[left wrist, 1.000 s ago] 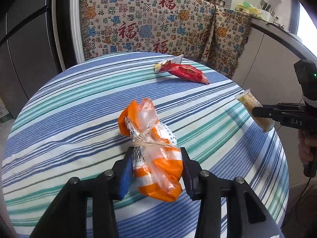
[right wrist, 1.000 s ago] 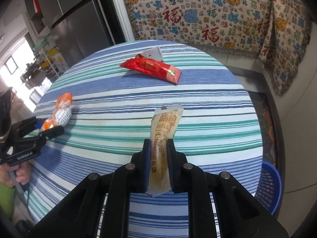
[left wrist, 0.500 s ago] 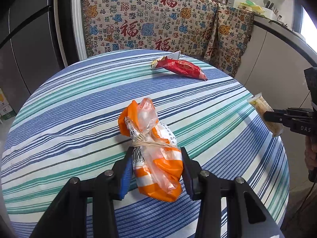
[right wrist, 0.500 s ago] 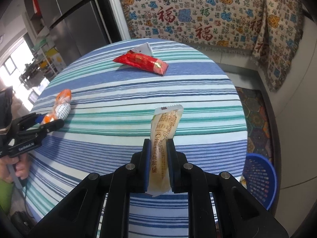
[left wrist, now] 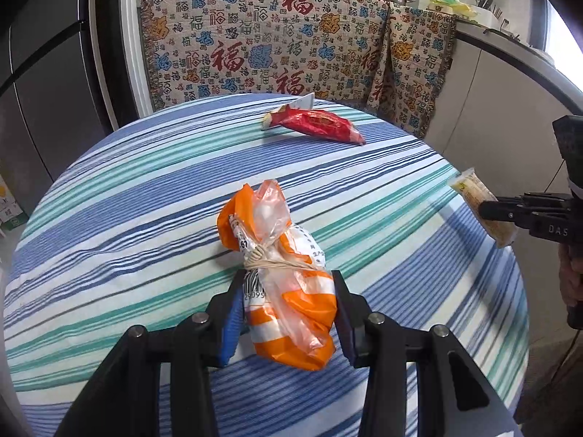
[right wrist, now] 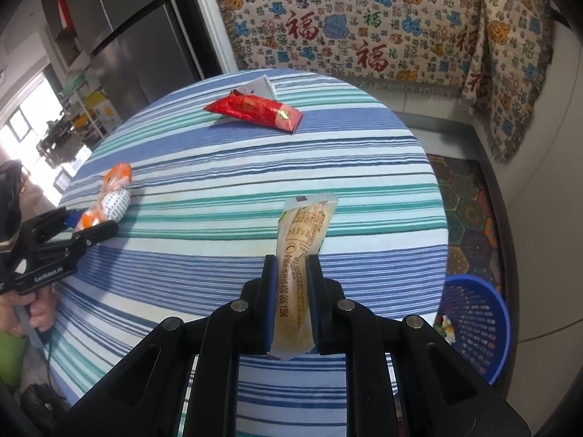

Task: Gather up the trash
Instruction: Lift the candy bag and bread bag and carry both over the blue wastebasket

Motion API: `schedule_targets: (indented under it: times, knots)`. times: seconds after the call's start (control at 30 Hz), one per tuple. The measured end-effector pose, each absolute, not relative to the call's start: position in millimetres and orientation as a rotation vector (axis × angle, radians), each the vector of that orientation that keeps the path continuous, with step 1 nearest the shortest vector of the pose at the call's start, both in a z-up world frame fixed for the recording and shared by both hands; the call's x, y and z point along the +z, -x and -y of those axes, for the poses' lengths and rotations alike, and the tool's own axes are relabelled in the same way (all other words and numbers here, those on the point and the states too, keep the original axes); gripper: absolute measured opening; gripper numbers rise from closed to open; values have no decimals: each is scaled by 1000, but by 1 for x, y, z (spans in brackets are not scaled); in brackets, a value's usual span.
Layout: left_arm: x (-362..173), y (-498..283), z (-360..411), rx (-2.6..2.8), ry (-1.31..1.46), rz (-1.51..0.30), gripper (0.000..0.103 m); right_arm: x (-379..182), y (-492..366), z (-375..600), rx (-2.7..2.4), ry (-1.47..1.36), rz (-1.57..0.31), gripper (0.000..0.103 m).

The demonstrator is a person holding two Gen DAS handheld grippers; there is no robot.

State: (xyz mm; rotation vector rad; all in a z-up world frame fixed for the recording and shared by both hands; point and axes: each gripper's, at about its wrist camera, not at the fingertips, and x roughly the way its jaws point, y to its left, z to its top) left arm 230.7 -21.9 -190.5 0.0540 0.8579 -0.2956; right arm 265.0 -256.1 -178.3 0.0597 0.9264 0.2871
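Right wrist: blue basket [right wrist: 473,324] beside table [right wrist: 364,167].

Left gripper [left wrist: 289,313], lower centre of frame: black jaws clamped on a crumpled orange-and-white plastic bag [left wrist: 288,291] tied with a rubber band. Round table in blue, teal and white striped cloth [left wrist: 145,189] beneath. Red foil snack wrapper [left wrist: 320,125] lies upper centre. Right edge: right gripper [left wrist: 488,209] pinches a pale yellow snack packet [left wrist: 473,196]. Patterned cloth [left wrist: 273,40] hangs behind.
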Motion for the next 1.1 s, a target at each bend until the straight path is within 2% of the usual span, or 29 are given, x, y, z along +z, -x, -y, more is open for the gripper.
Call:
schedule_targets:
  times: [0.13, 0.37, 0.6, 0.8, 1.1]
  knots:
    - [-180, -223, 52, -371, -67, -859, 44, -160, -259, 291, 229, -112, -874, 15]
    - [-169, -218, 161, -563, -68, -863, 44, -141, -233, 384, 56, -186, -831, 15]
    - [-163, -223, 277, -739, -120, -881, 44, -154, -228, 464, -77, -198, -899, 15]
    - [-184, -245, 343, -778, -127, -912, 44, -187, -224, 520, -150, -313, -945, 15]
    - [-229, -265, 401, -791, -163, -967, 44, -206, -216, 548, -172, -332, -987, 15]
